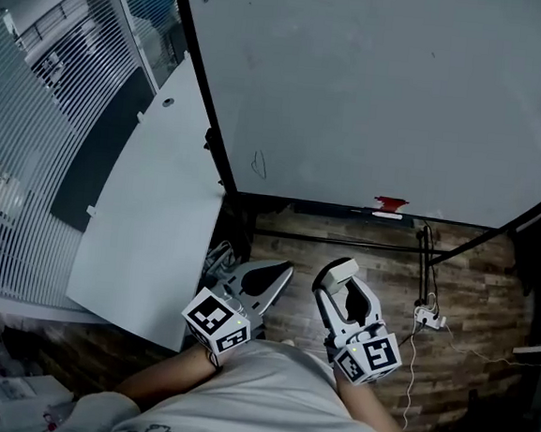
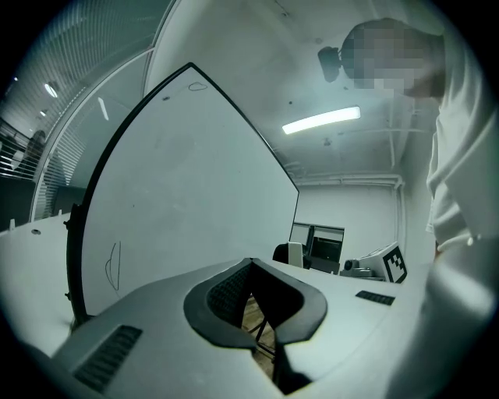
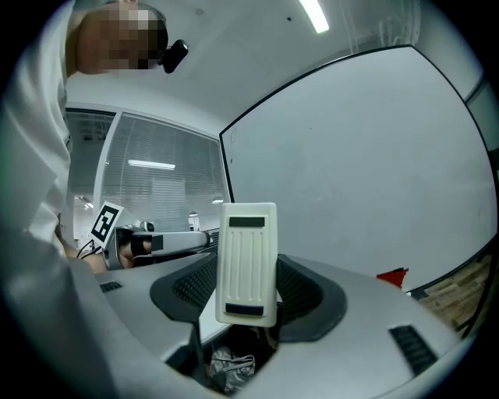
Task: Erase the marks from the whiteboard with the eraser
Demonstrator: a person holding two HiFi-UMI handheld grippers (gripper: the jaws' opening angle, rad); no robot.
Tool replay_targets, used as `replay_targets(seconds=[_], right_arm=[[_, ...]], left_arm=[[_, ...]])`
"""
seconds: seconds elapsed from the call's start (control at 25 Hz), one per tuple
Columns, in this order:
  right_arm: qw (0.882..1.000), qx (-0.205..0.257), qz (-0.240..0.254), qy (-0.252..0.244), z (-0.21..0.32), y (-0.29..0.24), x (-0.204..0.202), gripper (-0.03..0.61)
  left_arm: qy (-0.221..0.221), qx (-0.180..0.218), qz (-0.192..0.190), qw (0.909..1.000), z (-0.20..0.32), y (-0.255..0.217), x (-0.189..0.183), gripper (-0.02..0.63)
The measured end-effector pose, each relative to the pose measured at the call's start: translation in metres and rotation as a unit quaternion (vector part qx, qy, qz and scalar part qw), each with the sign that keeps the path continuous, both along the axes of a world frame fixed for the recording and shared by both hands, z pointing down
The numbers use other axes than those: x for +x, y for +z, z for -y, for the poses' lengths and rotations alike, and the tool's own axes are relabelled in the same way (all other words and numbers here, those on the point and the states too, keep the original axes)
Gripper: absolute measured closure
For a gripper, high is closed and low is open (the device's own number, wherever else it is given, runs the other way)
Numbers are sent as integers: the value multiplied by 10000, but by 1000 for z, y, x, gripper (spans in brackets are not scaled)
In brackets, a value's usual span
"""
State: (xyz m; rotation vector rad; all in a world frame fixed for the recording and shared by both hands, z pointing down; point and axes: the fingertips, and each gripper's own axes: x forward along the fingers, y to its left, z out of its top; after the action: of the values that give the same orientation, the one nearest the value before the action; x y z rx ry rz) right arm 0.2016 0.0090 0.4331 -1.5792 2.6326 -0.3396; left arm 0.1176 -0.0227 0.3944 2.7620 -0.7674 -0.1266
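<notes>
The whiteboard (image 1: 385, 89) stands in front of me, and near its lower left corner there is a small thin pen mark (image 1: 259, 165). That mark (image 2: 114, 265) also shows on the board (image 2: 187, 179) in the left gripper view. My right gripper (image 1: 334, 274) is held low in front of the board's bottom edge, shut on a white ribbed eraser (image 3: 248, 261) that stands upright between its jaws. My left gripper (image 1: 280, 272) is beside it; its tips (image 2: 251, 265) meet with nothing between them. Neither gripper touches the board.
A small red object (image 1: 389, 204) lies on the board's bottom ledge. A white panel (image 1: 149, 209) leans at the left beside a glass wall with blinds (image 1: 36, 96). Black stand bars (image 1: 362, 243) and a power strip with cable (image 1: 428, 316) are on the wooden floor.
</notes>
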Motion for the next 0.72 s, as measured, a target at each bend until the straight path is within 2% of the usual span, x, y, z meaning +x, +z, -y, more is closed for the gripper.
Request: replay_targets(seconds=[0.28, 0.56, 0.72], right_arm=[[9998, -178, 38, -45, 47, 10, -23, 331], [9996, -50, -12, -273, 114, -1, -72, 331], [9995, 84, 3, -295, 145, -12, -96, 331]], left_arm=[[21, -32, -48, 10000, 43, 2, -24, 607], [-95, 111, -108, 9998, 101, -8, -70, 607], [6, 263, -142, 9996, 125, -18, -91, 607]])
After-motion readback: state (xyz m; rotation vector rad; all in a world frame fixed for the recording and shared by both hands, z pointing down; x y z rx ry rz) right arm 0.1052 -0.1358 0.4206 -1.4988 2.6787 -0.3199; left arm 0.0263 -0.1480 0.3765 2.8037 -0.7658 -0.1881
